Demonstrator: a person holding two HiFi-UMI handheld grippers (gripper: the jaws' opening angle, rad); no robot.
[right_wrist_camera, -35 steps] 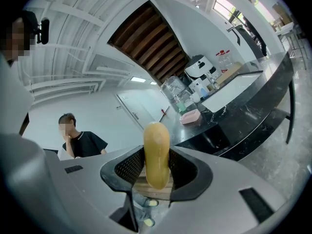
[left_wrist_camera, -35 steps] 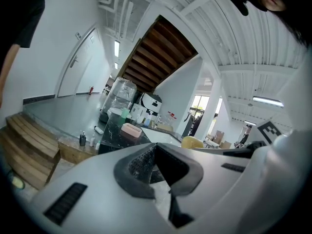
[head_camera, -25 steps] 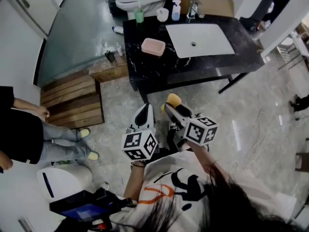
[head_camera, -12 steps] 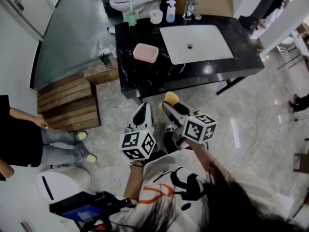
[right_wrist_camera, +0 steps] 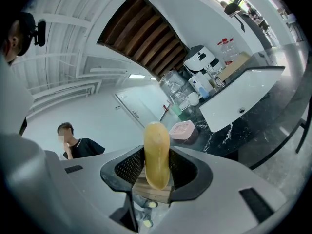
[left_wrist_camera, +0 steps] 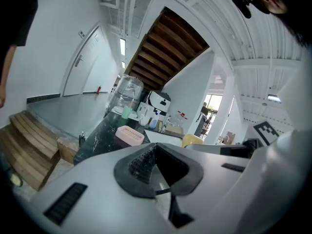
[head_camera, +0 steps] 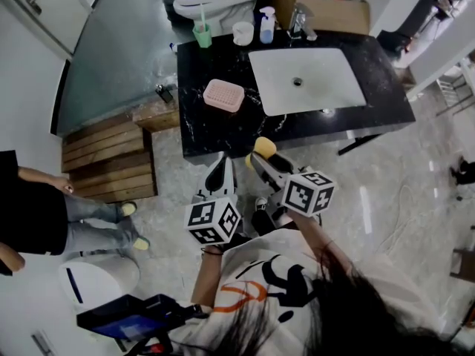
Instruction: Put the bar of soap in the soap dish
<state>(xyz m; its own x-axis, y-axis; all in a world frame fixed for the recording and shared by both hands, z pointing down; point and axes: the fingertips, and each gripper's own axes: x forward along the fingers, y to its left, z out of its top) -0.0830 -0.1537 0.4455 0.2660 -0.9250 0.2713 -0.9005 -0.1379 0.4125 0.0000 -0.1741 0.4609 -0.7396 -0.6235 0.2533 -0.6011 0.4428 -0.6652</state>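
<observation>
Hidden: the marker cubes are covering both of the person's hands in the head view; the near end of the bar of soap (right_wrist_camera: 156, 152) is sitting down between the pads, out of sight.
Cut off: a bystander (head_camera: 30, 213) at far left is running off the frame edge; the head view is showing only an arm, legs and shoes.
Hard to make out: labels on the bottles by the tap are too small to read.
Left gripper (head_camera: 222, 170): being held low in front of the person's chest, pointing toward the counter; in the left gripper view its (left_wrist_camera: 155, 167) jaws are pressing together, empty.
Right gripper (head_camera: 260, 158): being held just right of the left one, level with it, angled the same way; its (right_wrist_camera: 157, 172) jaws are clamping the yellow soap on edge.
Soap (head_camera: 264, 147): sticking out past the jaw tips, over the floor just short of the counter's near edge.
Soap dish (head_camera: 224, 95): pink, sitting on the black counter (head_camera: 223, 132), left of the white basin (head_camera: 308, 80), well apart from the soap.
Surroundings: green cup (head_camera: 202, 34), white cup (head_camera: 243, 33) and pump bottle (head_camera: 267, 25) are lining the far edge; a wooden platform (head_camera: 107, 158) is lying left of the counter.
In the way: open floor and bare counter are lying between soap and dish.
</observation>
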